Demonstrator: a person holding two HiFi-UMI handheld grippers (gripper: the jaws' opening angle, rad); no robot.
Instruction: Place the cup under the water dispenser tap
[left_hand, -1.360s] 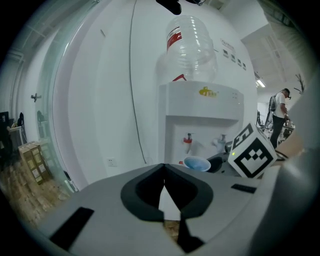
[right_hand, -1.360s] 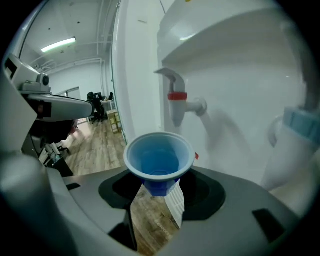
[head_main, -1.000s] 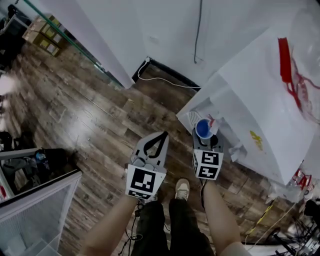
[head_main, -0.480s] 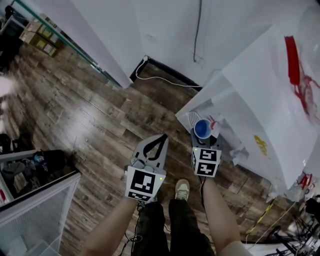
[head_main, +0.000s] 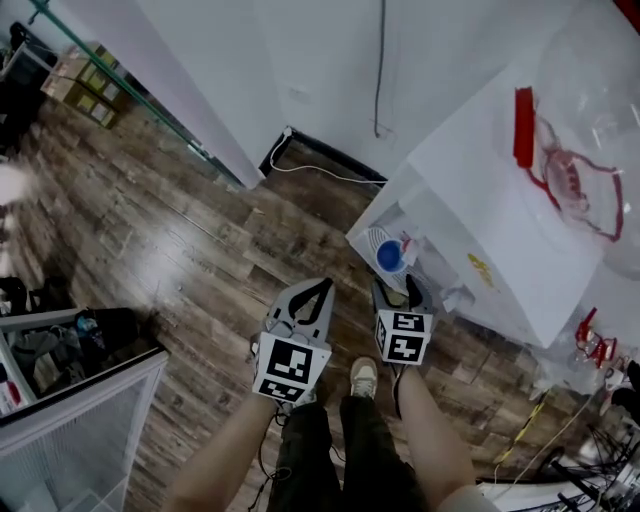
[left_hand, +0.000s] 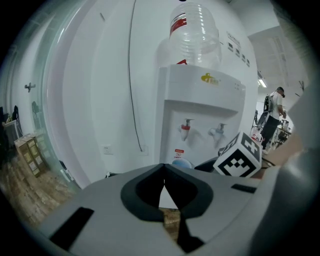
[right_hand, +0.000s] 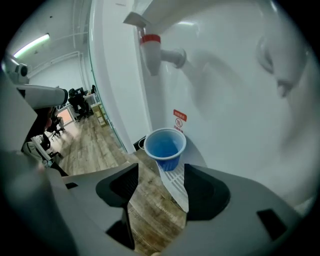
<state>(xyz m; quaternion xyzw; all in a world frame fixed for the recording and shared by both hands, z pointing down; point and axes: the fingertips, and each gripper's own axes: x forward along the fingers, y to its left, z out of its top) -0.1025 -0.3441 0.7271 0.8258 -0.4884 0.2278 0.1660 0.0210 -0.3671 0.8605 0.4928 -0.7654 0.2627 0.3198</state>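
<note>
The blue cup (right_hand: 166, 147) stands upright on the white drip tray (right_hand: 176, 181), below the red tap (right_hand: 151, 50) of the water dispenser (head_main: 500, 200). My right gripper (right_hand: 161, 172) sits just short of the cup with its jaws opening; nothing is between them and the pads are off the cup. The head view shows the cup (head_main: 389, 256) just beyond the right gripper (head_main: 402, 290). My left gripper (head_main: 318, 290) hovers over the wooden floor to the left, shut and empty. In the left gripper view the jaws (left_hand: 164, 172) meet, and the cup (left_hand: 182, 163) peeks over them.
A clear water bottle (head_main: 590, 130) tops the dispenser, and a second, blue tap (left_hand: 220, 131) is beside the red one. A cable (head_main: 378, 70) runs down the white wall. A glass-topped cabinet (head_main: 70, 400) stands at lower left. A person (left_hand: 274, 112) stands far off.
My right gripper has pulled back from the cup, which was between its jaws and now stands alone on the tray. The left gripper has barely shifted.
</note>
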